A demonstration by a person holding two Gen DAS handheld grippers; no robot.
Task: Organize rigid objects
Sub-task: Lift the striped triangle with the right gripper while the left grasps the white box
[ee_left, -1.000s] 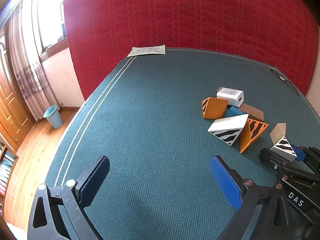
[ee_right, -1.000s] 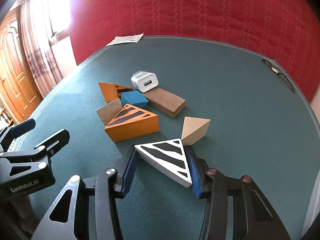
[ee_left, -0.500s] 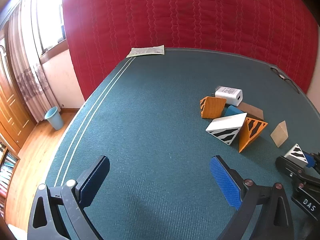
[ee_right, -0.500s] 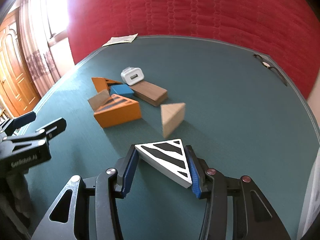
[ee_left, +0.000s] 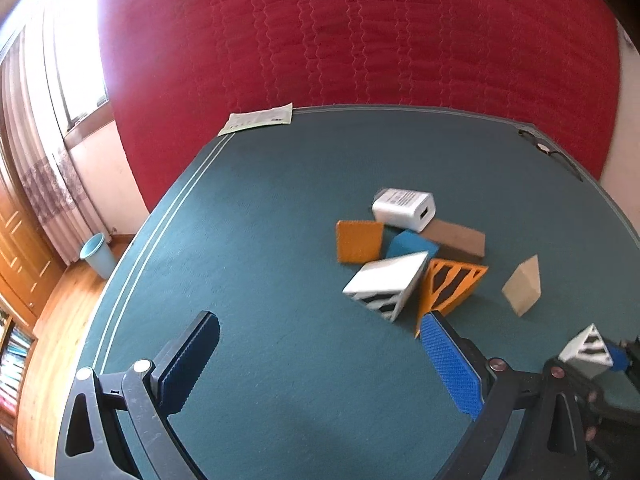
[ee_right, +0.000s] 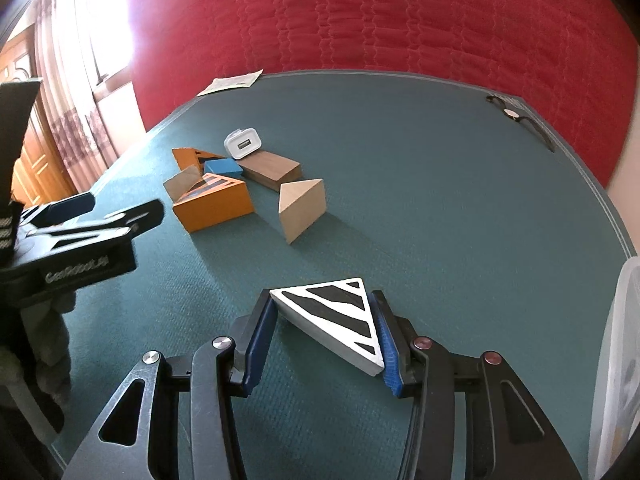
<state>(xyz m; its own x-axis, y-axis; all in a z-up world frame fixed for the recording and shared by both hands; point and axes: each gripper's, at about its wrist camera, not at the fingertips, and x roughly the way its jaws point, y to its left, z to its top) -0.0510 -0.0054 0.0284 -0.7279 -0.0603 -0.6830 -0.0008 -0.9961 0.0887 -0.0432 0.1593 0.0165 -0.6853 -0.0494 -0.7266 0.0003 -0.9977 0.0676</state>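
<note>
My right gripper (ee_right: 324, 332) is shut on a white wedge with black stripes (ee_right: 336, 320) and holds it above the green table; the wedge also shows in the left wrist view (ee_left: 588, 350). My left gripper (ee_left: 320, 364) is open and empty, its right finger close to an orange striped wedge (ee_left: 452, 288). The pile holds a white striped wedge (ee_left: 386, 286), an orange block (ee_left: 359, 241), a blue block (ee_left: 412, 245), a brown block (ee_left: 456, 238) and a white charger (ee_left: 403, 209). A plain wooden wedge (ee_right: 301, 206) stands apart to the pile's right.
The green table (ee_left: 260, 208) backs onto a red quilted wall (ee_left: 360, 32). A paper sheet (ee_left: 256, 119) lies at the far left corner, a black strap (ee_right: 520, 118) at the far right. A white container's rim (ee_right: 620, 360) stands at the right edge. A blue bin (ee_left: 98, 256) stands on the floor.
My right gripper has pulled back and to the right with the striped wedge, away from the pile. The plain wooden wedge tipped up. My left gripper moved closer to the pile.
</note>
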